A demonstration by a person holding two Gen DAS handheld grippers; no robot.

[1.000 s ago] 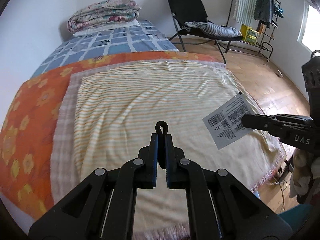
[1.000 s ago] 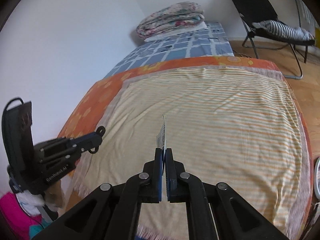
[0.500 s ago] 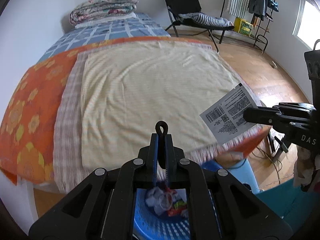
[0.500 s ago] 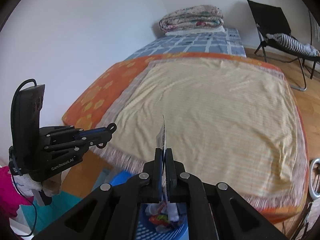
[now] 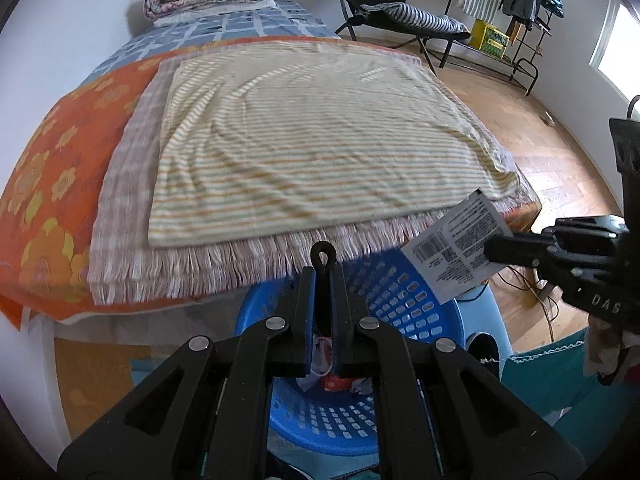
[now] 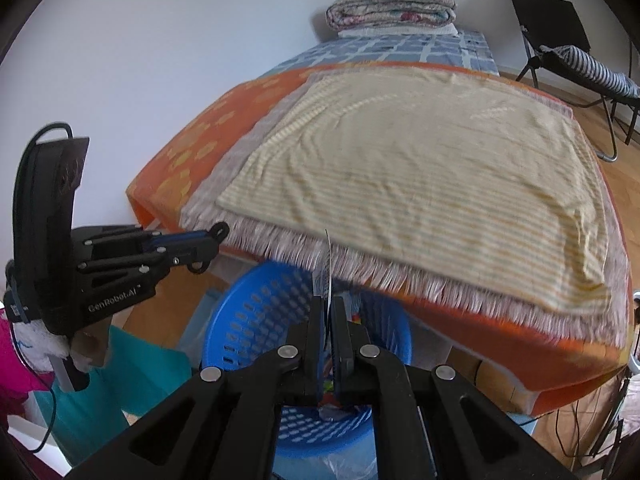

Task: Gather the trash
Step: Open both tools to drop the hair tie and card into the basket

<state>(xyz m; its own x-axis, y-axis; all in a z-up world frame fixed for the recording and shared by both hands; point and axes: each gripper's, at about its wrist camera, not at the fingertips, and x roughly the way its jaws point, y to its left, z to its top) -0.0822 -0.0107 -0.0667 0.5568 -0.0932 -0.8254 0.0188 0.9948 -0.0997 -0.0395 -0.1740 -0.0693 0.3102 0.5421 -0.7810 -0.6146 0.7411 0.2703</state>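
Overhead, flat printed packet, perforated basket

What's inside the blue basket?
The blue basket holds crumpled trash: white, red and orange bits show between the left claw fingers. The claw arms cover most of the bottom, so the rest of what lies there cannot be seen.

The right gripper is showing the white letters "DAS" on its black body in the left wrist view. The left gripper is carrying "GenRobot.AI" in white on its side. The white packet is bearing a barcode and lines of print too small to read.
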